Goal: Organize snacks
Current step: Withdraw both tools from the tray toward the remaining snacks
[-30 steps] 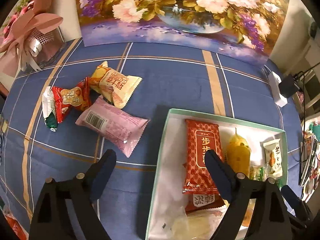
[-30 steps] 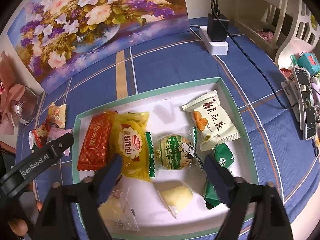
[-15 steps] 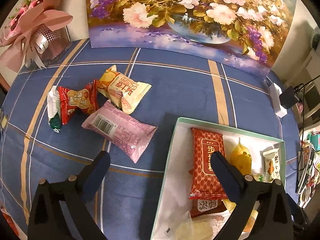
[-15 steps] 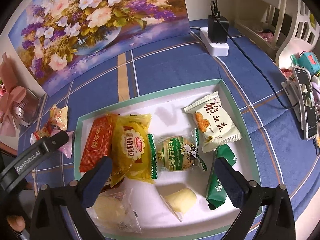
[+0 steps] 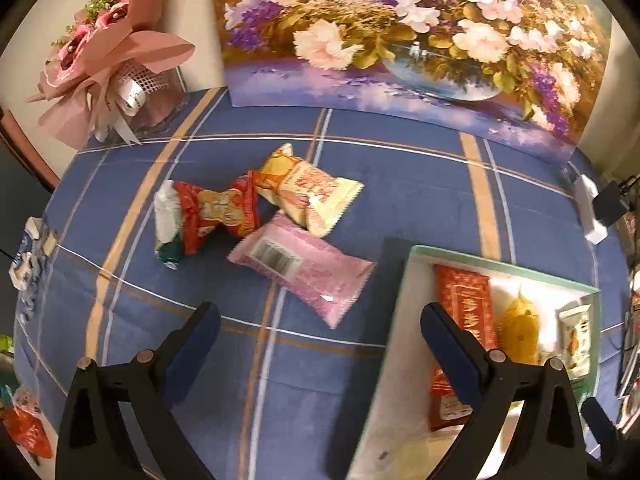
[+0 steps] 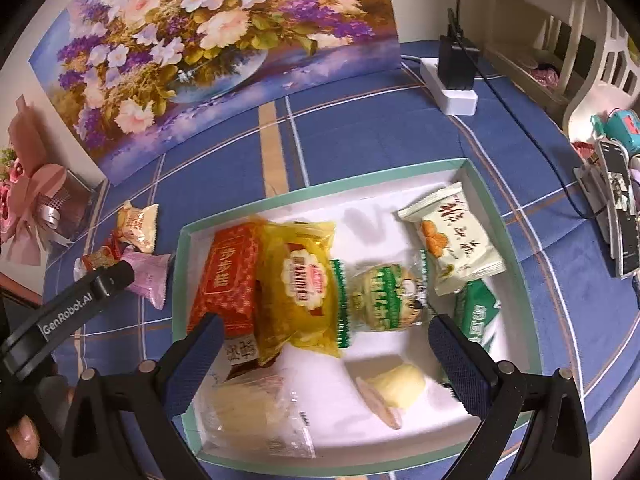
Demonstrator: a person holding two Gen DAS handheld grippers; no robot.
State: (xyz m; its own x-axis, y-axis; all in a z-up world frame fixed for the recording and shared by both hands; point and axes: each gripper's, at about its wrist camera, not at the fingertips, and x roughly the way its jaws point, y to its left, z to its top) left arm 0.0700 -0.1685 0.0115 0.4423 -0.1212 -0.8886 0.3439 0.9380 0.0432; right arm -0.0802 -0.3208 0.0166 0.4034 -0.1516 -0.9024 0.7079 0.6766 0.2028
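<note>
Both grippers have just been opening and now stand wide with nothing between their fingers. The left gripper hangs over the blue checked tablecloth, near a pink packet, a cream packet and a red packet lying loose left of the tray. The right gripper hovers above the tray's near edge, over a yellow packet, a red one and what looks like a small roll.

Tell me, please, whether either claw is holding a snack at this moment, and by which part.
Neither holds anything. The left claw is open above the tablecloth near the pink packet; the right claw is open over the tray.
</note>
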